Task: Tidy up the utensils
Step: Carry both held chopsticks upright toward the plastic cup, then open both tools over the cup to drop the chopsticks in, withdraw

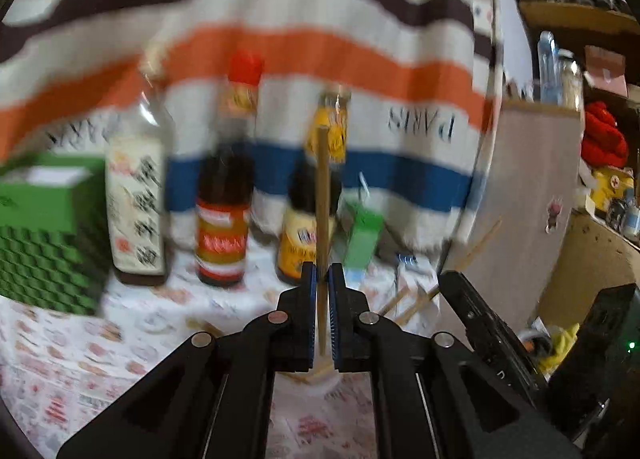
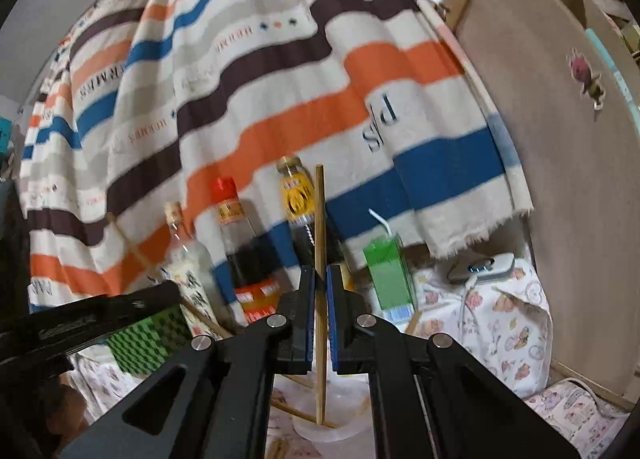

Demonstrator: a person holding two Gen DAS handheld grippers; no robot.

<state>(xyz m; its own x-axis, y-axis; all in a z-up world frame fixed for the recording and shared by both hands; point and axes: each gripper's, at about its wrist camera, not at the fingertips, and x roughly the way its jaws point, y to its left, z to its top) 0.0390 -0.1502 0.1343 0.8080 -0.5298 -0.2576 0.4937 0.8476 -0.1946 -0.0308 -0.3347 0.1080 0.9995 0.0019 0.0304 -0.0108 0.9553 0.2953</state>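
Before a striped cloth, the left gripper (image 1: 323,279) and right gripper (image 2: 320,283) each clamp an upright chopstick (image 1: 322,195) (image 2: 319,243); lowering into the cup (image 2: 344,433) below likely follows.

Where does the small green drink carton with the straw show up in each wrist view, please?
Left wrist view: the green drink carton stands right of centre, just right of the yellow-labelled bottle, beyond the left gripper.
Right wrist view: the carton stands right of centre, beyond the right gripper.
Shared landmark: the red-capped bottle, left of centre in both.
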